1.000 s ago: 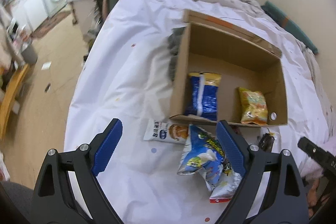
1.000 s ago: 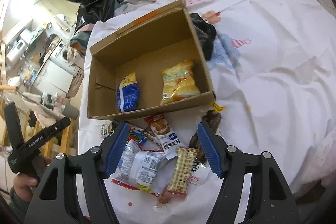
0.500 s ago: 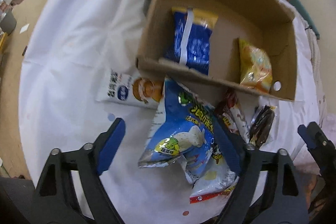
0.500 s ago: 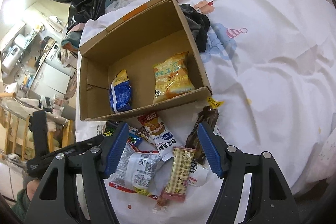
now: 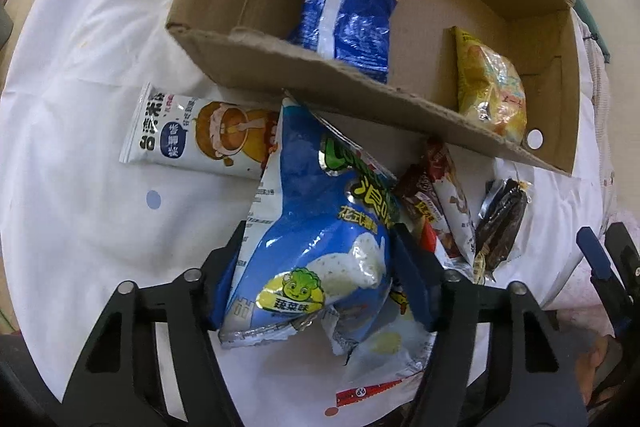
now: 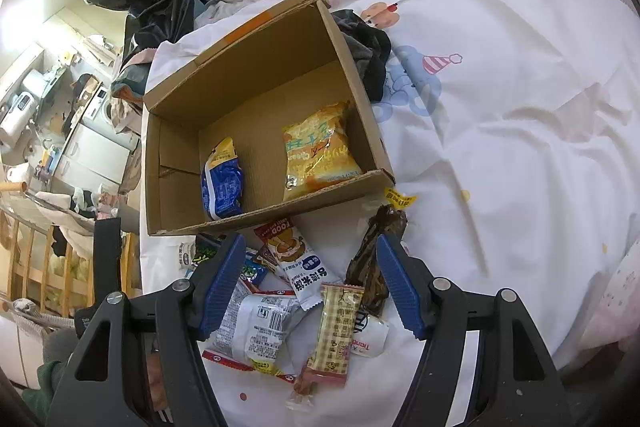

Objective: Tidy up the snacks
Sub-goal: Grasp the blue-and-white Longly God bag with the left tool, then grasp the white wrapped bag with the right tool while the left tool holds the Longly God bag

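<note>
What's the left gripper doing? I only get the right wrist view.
Observer: The left gripper straddles the blue chip bag. Its jaws have just been closing, and both pads look pressed on the bag.
Operator: Bag clear of the box?
Observer: No, its top corner reaches the near wall of the cardboard box.
Operator: Anything trapped under it?
Observer: The right end of the white rice-snack packet is tucked under the bag's left edge.

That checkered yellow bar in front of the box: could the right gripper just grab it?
Probably yes. The checkered bar lies on top of the pile, uncovered, between the open right gripper and nothing blocks it.
</note>
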